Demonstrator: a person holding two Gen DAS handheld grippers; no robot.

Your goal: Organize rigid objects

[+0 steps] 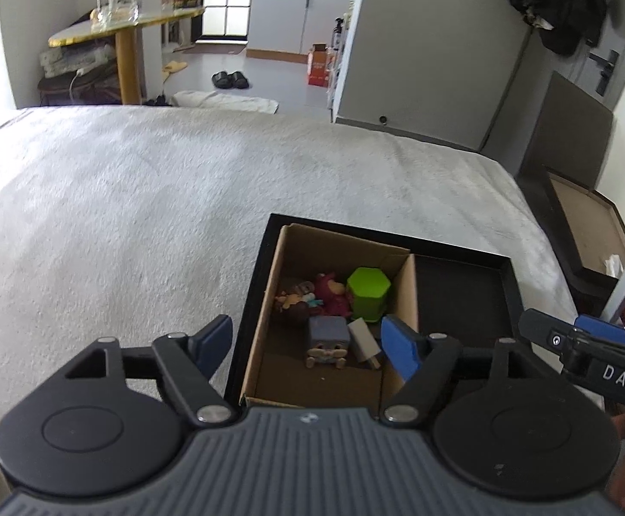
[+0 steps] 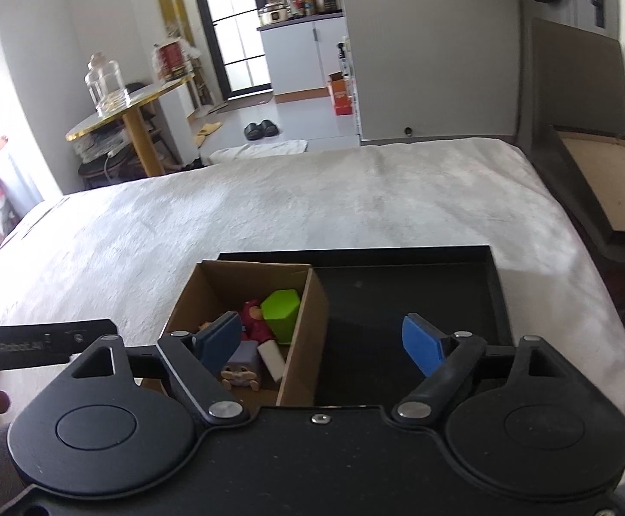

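Two hand-held grippers are hovering over a black tray (image 2: 491, 271) that is lying on a bed covered by a pale grey blanket (image 1: 140, 215), near the bed's right edge. Going left to right: the left gripper (image 1: 308, 344) is standing with its blue pads spread and nothing between them. Below it, a cardboard box (image 2: 308, 322) is filling the tray's left half. Inside the box, several small toys are sitting together: a brownish figure I cannot make out clearly, a red plush-like figure (image 1: 331, 294), a green hexagonal block (image 1: 368, 292), a grey-blue cube with a cartoon face (image 1: 327, 339), and a pale block (image 1: 364, 342) leaning just beside the cube. The tray's right half is showing nothing but its dark floor. The right gripper (image 2: 325, 344) is hanging over the box's right wall, also spread wide and carrying nothing. No loose toys are showing on the blanket, so the sorting is looking finished or nearly so.
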